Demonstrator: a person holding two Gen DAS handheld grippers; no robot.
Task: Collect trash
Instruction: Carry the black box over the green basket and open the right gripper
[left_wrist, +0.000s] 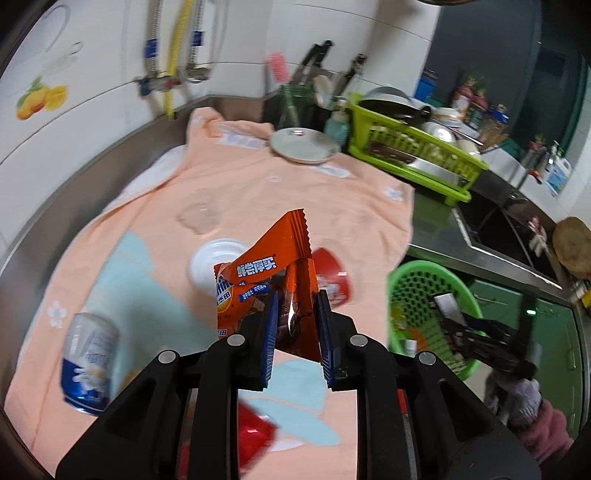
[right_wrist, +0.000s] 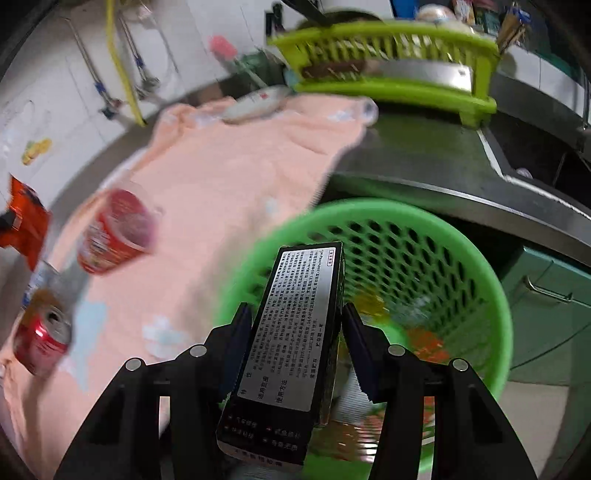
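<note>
Trash collection at a kitchen counter: the left gripper (left_wrist: 297, 306) is clamped on an orange snack wrapper (left_wrist: 273, 258), its blue-padded fingers (left_wrist: 271, 332) pinching the packet's lower half. The wrapper stands upright above a peach towel (left_wrist: 258, 192), with a zigzag-cut top edge, white printed characters on a blue band, and a clear window showing dark contents. The right gripper (right_wrist: 295, 325) grips a long black box (right_wrist: 291, 332) by its sides; the box bears a silver label densely printed in black text, with red and white markings at its near end. It is held over the near rim of a round green basket (right_wrist: 461, 236) with perforated walls, where blurred orange and yellow scraps lie at the bottom. On the towel lie a red cup (right_wrist: 114, 232) tipped on its side, a red can (right_wrist: 40, 339), a blue-and-white can (left_wrist: 88, 358) and a white lid (left_wrist: 210, 258). A lime dish rack (left_wrist: 410, 151) sits beyond the towel.
</note>
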